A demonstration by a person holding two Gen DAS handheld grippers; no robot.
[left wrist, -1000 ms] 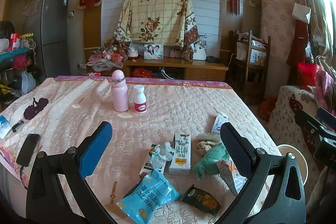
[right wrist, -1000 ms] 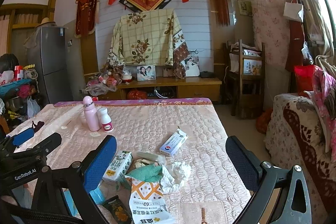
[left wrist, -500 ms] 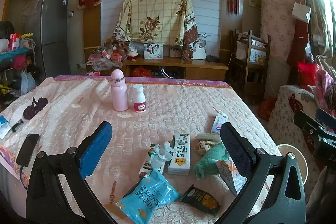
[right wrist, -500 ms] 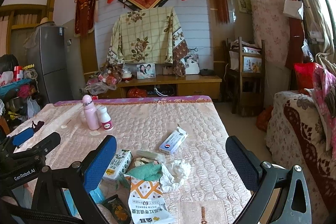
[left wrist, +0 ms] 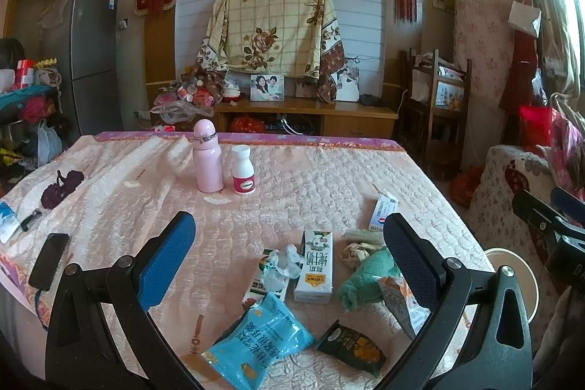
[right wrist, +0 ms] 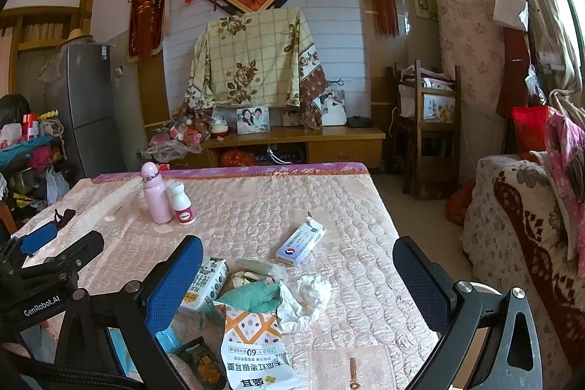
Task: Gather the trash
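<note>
Trash lies in a heap on the near part of the pink quilted table [left wrist: 292, 178]: a blue snack bag [left wrist: 257, 339], a dark wrapper [left wrist: 351, 348], a white milk carton [left wrist: 315, 265], a green cloth [left wrist: 365, 276], crumpled tissue [right wrist: 305, 295], an orange-and-white packet [right wrist: 252, 349] and a small white box [right wrist: 300, 243]. My left gripper [left wrist: 289, 262] is open, held above the heap. My right gripper [right wrist: 298, 284] is open, above the tissue and the packet. Both are empty.
A pink bottle [left wrist: 207, 161] and a white pill bottle [left wrist: 243, 170] stand mid-table. A black phone [left wrist: 48, 260] lies at the table's left edge. A sofa [right wrist: 530, 243] stands to the right; a round white bin rim [left wrist: 512, 276] shows below the table's right edge.
</note>
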